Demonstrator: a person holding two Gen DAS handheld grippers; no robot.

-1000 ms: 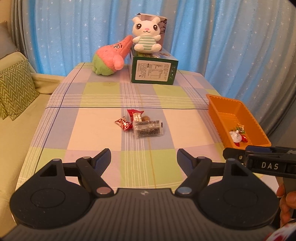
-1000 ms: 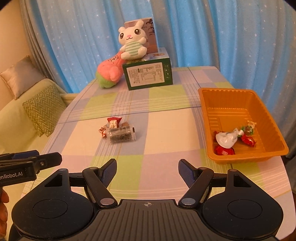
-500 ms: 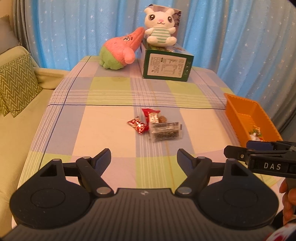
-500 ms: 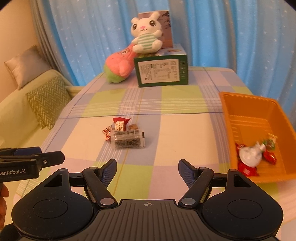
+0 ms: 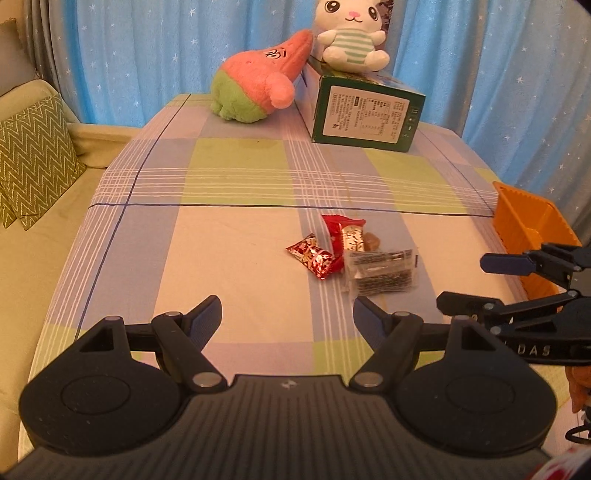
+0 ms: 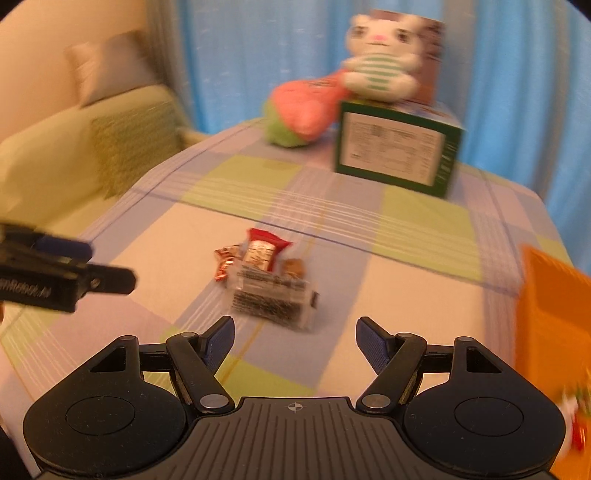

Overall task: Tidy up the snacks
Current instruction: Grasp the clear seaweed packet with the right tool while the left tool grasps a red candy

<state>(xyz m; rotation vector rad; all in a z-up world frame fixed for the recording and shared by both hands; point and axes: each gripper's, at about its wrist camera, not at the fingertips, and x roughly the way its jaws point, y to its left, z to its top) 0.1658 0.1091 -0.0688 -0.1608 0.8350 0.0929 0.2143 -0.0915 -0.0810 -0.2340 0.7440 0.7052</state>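
A small pile of snacks lies mid-table: a clear packet of dark bits (image 5: 380, 271), a red foil candy (image 5: 314, 256), a red-and-white packet (image 5: 345, 232) and a small brown candy (image 5: 371, 240). My left gripper (image 5: 288, 310) hovers open just short of the pile, nothing between its fingers. My right gripper (image 6: 295, 332) is also open and empty, with the clear packet (image 6: 273, 299) right ahead of it. It also shows in the left wrist view, as the right gripper (image 5: 480, 282) beside the pile. The orange tray (image 6: 546, 295) stands to the right, with wrapped candies blurred in its near corner.
The table has a checked cloth (image 5: 221, 229). At its far end a green box (image 5: 364, 118) carries a white rabbit plush (image 5: 351, 33), and a pink and green plush (image 5: 258, 88) leans on it. A sofa with a zigzag cushion (image 5: 33, 162) runs along the left. Blue curtains hang behind.
Both grippers have come forward and down toward the snack pile, which now looks larger. The right view has rolled and the tray has slid to its right edge. Both jaws stay equally wide.
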